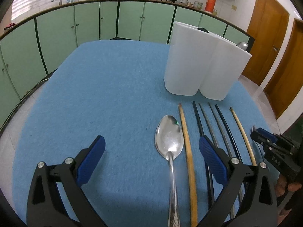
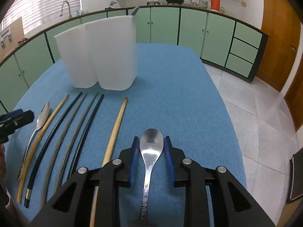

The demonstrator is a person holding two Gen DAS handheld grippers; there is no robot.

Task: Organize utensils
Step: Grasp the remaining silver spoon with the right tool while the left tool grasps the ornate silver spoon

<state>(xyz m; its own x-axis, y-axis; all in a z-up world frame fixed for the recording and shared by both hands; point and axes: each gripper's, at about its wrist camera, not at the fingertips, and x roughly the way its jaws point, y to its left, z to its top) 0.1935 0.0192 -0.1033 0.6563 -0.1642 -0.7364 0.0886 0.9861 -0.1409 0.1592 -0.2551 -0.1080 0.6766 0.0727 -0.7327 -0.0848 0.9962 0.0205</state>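
A white two-compartment utensil holder [image 1: 200, 64] [image 2: 100, 54] stands on the blue mat [image 1: 106, 87] [image 2: 170, 87]; a utensil tip sticks out of it. My left gripper [image 1: 151, 147] is open above a metal spoon [image 1: 169, 141], which lies between its fingers. Beside the spoon lie a wooden chopstick [image 1: 186, 138] and several dark and light chopsticks [image 1: 219, 124] [image 2: 75, 121]. My right gripper [image 2: 151, 145] brackets the bowl of a second metal spoon [image 2: 151, 149] with narrowly parted fingers. The first spoon also shows at the left of the right wrist view [image 2: 40, 119].
The right gripper shows at the right edge of the left wrist view [image 1: 272, 141]; the left gripper shows at the left edge of the right wrist view [image 2: 15, 121]. Green cabinets [image 1: 132, 20] ring the table. A tiled floor [image 2: 255, 113] lies right of the mat.
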